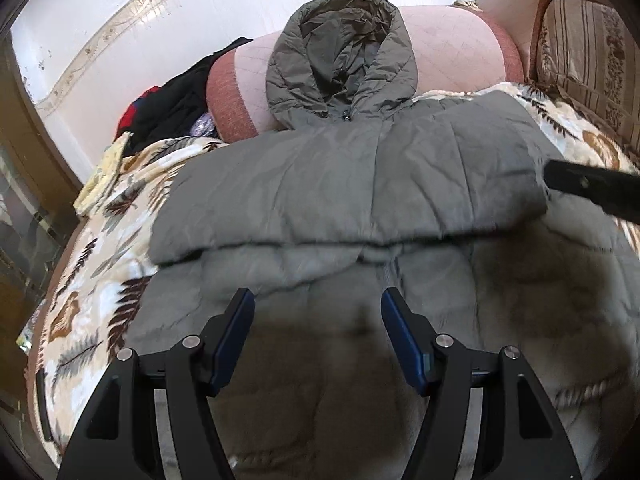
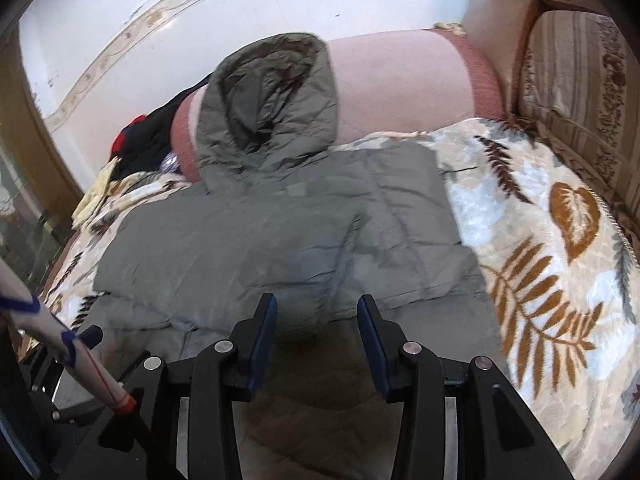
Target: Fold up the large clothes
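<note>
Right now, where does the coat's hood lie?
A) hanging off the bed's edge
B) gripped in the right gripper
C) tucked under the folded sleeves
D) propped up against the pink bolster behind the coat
D: the hood leans up on the pink bolster, above the folded sleeves; both grippers are open and hold nothing.

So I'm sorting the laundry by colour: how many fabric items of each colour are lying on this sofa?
Grey-green: 1, the hooded quilted puffer jacket
Black: 1, the crumpled black garment
Red: 1, the bunched red cloth
Pale yellow: 1, the rumpled pale yellow cloth
Cream leaf-print: 1, the plush blanket
Total: 5
</note>
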A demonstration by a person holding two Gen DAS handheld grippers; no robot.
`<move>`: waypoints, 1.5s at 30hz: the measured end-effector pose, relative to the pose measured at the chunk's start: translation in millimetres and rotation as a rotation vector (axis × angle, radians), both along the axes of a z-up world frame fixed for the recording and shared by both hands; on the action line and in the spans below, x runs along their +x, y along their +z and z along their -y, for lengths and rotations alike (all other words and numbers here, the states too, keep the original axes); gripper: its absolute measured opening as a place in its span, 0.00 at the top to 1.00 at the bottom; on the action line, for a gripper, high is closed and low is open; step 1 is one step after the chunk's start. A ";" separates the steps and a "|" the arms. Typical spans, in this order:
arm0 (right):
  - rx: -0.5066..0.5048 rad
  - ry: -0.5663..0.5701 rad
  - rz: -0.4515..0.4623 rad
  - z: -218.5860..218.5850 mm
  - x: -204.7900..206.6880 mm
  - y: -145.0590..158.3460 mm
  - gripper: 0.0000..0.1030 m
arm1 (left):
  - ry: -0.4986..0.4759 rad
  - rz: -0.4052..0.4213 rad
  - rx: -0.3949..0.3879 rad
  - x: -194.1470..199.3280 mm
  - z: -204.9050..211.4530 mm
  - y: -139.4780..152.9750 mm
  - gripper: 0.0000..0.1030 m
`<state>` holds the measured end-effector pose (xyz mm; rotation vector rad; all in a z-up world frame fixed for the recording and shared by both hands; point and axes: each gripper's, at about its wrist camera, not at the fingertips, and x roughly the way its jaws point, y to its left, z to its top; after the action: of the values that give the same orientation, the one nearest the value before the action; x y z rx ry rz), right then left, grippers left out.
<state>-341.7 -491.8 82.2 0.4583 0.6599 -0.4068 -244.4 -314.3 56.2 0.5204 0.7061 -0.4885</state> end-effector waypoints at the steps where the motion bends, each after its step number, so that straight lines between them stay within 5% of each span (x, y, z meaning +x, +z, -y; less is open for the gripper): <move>1: -0.003 0.013 -0.004 -4.3 1.4 -0.3 0.56 | 0.001 0.001 0.002 -2.7 -4.4 -0.3 0.37; 14: -0.043 0.100 -0.148 -42.2 28.4 -34.5 0.56 | 0.050 0.005 0.020 -18.6 -65.5 -18.8 0.37; 23: -0.118 0.095 -0.262 -55.5 45.8 -59.9 0.48 | 0.036 -0.044 -0.047 -9.0 -77.9 -34.5 0.31; 45: -0.157 0.085 -0.286 -58.6 49.6 -62.8 0.44 | 0.050 -0.086 -0.105 3.6 -80.4 -36.6 0.28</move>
<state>-292.1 -433.3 19.4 0.2230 0.9136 -0.4439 -240.8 -234.0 19.6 0.3847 0.7701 -0.5009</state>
